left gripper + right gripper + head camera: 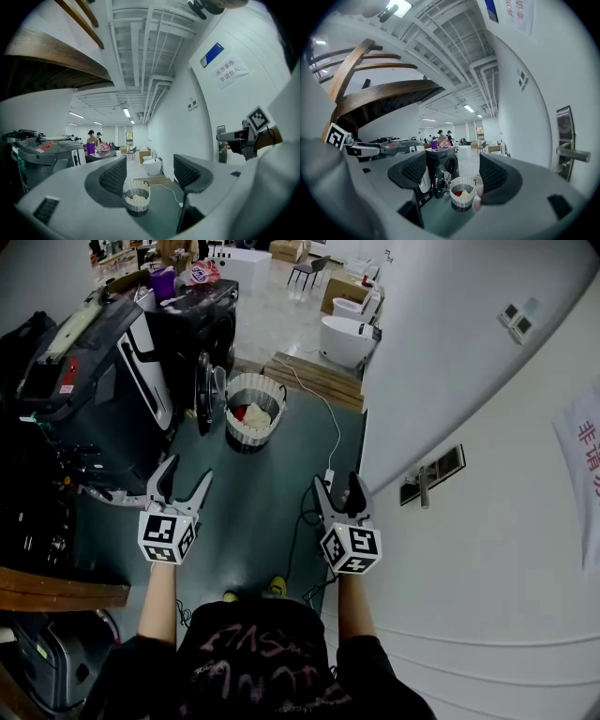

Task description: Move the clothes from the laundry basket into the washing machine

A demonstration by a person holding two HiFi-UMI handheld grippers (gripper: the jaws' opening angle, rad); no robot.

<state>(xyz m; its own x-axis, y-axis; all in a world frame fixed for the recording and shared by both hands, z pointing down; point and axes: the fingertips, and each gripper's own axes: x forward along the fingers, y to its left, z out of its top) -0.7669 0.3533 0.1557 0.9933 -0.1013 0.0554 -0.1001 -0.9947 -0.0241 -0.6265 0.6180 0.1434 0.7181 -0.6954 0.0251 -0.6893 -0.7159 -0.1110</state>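
The left gripper and right gripper are held level, jaws spread and empty, well apart from the round white slatted laundry basket. The basket is set on the grey-green floor, just beside the open door of the dark front-loading washing machine. The red and cream clothes inside are judged soft, light and limp, best pinched at a raised fold on top.

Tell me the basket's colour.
The basket is white with a dark base; head view shows it best.

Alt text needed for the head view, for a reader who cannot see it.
Two open, empty grippers, the left gripper and the right gripper, are held out over a green floor by a person. Ahead, a white laundry basket holding clothes stands beside the open door of a dark washing machine.
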